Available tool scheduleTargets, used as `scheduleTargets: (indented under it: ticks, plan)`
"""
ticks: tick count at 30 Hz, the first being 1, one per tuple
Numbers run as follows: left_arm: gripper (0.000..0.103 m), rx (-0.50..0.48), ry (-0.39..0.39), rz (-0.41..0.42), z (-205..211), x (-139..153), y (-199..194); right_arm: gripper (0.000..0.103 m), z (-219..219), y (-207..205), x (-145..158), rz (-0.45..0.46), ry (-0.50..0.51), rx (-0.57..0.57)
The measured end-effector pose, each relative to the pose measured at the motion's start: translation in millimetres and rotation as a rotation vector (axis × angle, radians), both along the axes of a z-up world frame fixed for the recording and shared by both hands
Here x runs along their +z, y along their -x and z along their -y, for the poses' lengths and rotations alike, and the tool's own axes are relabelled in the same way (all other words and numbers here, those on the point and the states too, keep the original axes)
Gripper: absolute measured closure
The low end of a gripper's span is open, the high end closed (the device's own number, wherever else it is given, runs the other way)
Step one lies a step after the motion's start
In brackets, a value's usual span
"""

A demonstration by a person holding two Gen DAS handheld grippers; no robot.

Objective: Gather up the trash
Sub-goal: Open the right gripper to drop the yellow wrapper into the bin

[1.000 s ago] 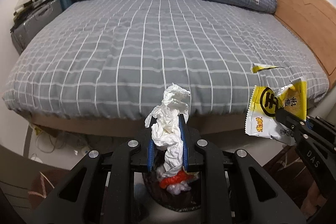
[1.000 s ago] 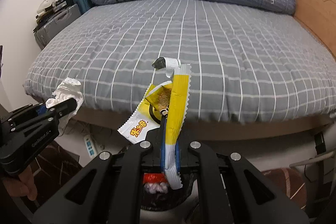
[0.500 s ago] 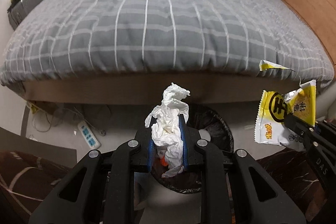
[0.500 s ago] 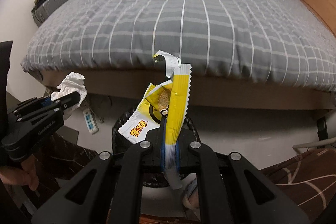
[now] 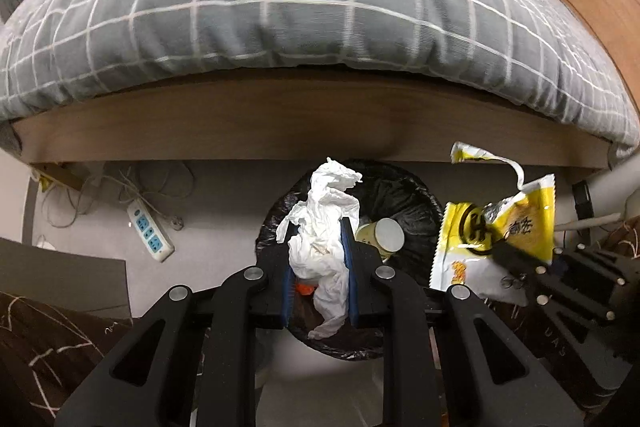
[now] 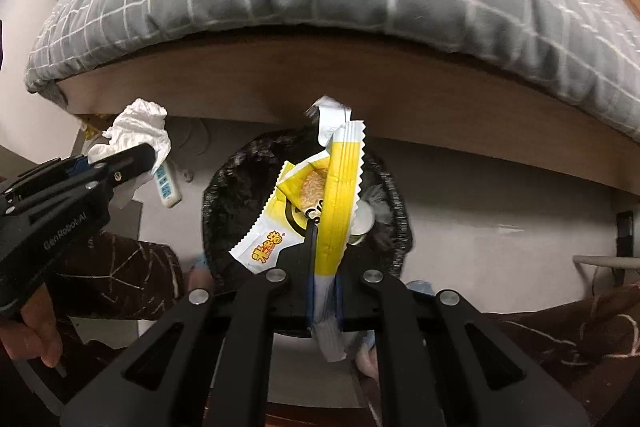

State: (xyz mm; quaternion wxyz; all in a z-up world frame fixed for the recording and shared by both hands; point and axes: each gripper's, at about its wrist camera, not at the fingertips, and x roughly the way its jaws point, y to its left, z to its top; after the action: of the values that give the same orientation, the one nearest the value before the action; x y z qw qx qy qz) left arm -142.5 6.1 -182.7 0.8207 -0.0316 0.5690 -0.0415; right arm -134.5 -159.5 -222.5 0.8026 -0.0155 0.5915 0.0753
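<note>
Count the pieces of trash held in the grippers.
2: a crumpled tissue in the left gripper, a yellow wrapper in the right gripper, both above the bin.

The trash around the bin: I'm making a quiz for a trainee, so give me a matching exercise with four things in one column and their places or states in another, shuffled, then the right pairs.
Things:
1. crumpled tissue
2. yellow snack wrapper
3. paper cup
4. power strip

Places:
A. lying on the floor among cables, left of the bin
B. pinched in the left tool
C. already inside the black-lined bin
D. pinched in the right tool

Pairs: 1-B, 2-D, 3-C, 4-A
</note>
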Motion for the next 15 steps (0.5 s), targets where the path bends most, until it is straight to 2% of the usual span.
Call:
scheduleTargets:
  ticks: [4, 6, 10, 12, 15]
  plan:
    - [0.084, 0.032, 0.001, -0.003, -12.9, -2.1, -4.1, 0.093, -13.6, -6.1, -5.8, -0.014, -0.010, 0.028]
    - [0.084, 0.041, 0.002, -0.012, -16.0, -5.3, -6.5, 0.081, -17.6, -8.2, -8.8, -0.020, -0.014, 0.034]
    - [0.084, 0.042, -0.002, -0.033, -18.7, -15.9, -10.1, 0.066, -24.2, -9.9, -17.4, -0.021, -0.018, 0.042]
    - [0.084, 0.035, -0.001, -0.035, -17.1, -18.5, -11.4, 0.049, -22.3, -9.6, -18.6, -0.014, -0.023, 0.038]
    - [0.084, 0.020, 0.003, -0.046, -11.9, -22.9, -12.7, 0.037, -12.6, -8.3, -21.1, -0.001, -0.019, 0.007]
